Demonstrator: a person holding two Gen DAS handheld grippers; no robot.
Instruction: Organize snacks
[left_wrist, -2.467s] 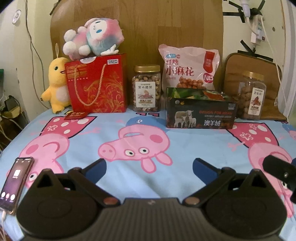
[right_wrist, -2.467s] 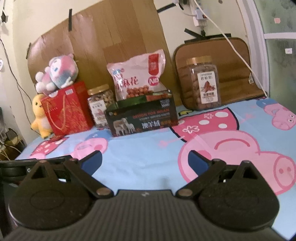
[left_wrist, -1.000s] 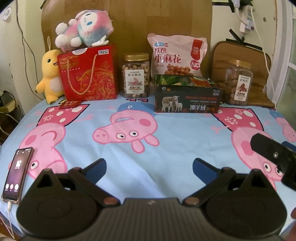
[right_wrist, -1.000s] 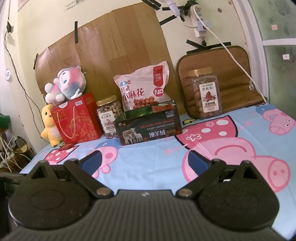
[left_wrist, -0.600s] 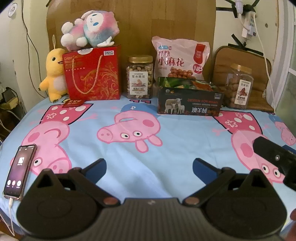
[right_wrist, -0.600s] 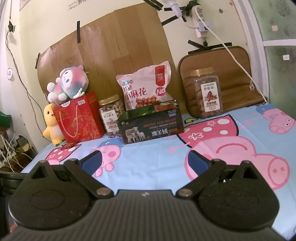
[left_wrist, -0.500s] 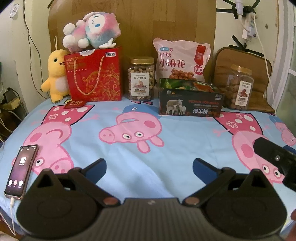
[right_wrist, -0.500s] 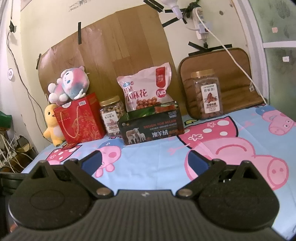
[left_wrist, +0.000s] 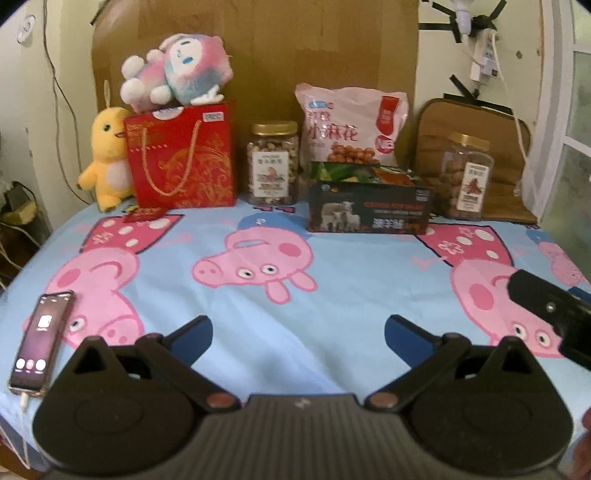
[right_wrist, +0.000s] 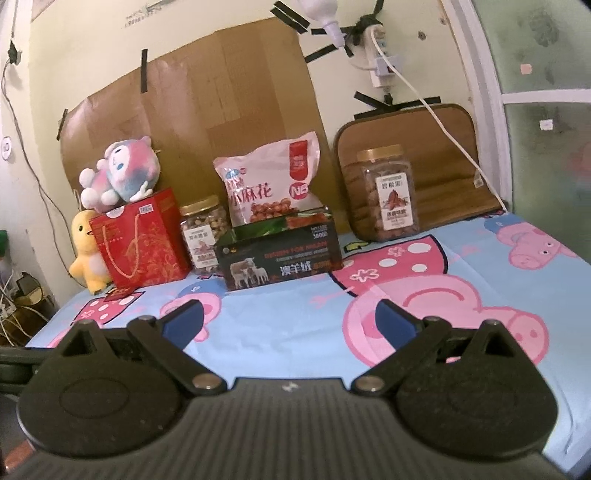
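While both the left gripper (left_wrist: 298, 334) and the right gripper (right_wrist: 289, 319) hang over the pig-print cloth (left_wrist: 343, 291) with blue-tipped jaws spread wide and holding nothing, the snacks stand in a row along the far wall. A dark box (left_wrist: 369, 211) printed with sheep, open-topped and holding green and red packets, lies with its long side across the view, broad face forward. Behind it leans an upright pink snack bag (left_wrist: 352, 127), flanked by two upright gold-lidded jars, the nut jar (left_wrist: 273, 163) left and the other jar (left_wrist: 469, 176) right.
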